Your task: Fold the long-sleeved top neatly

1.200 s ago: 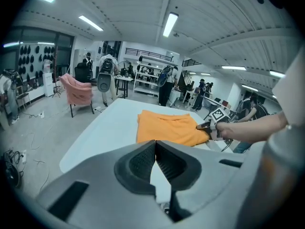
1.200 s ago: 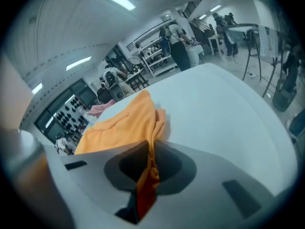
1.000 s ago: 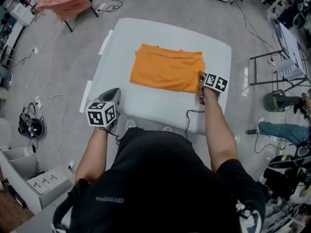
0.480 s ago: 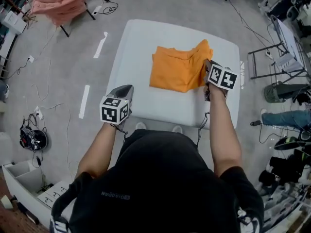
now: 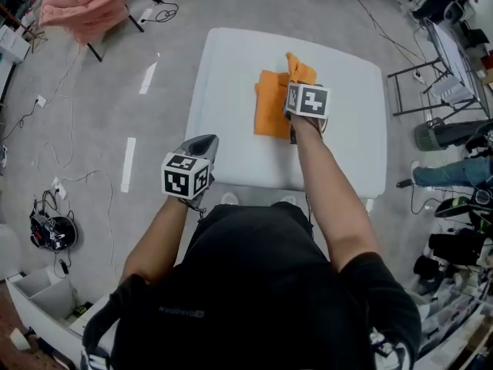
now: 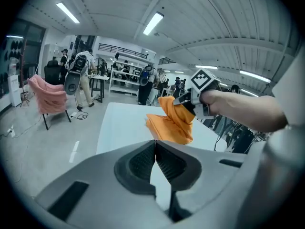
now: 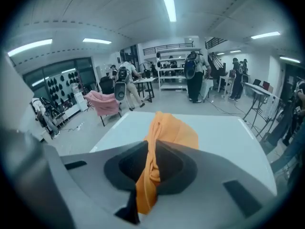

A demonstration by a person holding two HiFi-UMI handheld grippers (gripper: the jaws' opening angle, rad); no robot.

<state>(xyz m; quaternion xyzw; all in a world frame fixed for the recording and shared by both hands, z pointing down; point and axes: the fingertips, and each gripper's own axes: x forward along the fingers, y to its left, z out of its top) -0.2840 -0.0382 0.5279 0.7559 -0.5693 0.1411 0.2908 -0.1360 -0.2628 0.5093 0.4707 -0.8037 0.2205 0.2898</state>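
Note:
The orange long-sleeved top (image 5: 269, 106) lies partly folded on the white table (image 5: 231, 68). My right gripper (image 5: 295, 83) is shut on a bunched edge of the top and holds it above the part that lies flat. In the right gripper view the orange cloth (image 7: 153, 175) hangs pinched between the jaws of the right gripper (image 7: 151, 149). My left gripper (image 5: 203, 143) hovers by the table's near left edge, shut and with nothing in it. In the left gripper view the pads of the left gripper (image 6: 155, 149) meet, and the lifted top (image 6: 170, 125) is ahead.
A pink-draped chair (image 5: 81, 10) stands on the floor at the far left. A metal rack (image 5: 431, 60) and a fan (image 5: 443, 133) stand to the right of the table. Cables lie on the floor at left. People stand at benches in the background.
My right gripper has lifted the top's right edge and carried it left over the rest, so the flat part looks narrower. The left gripper drifted a little to the right.

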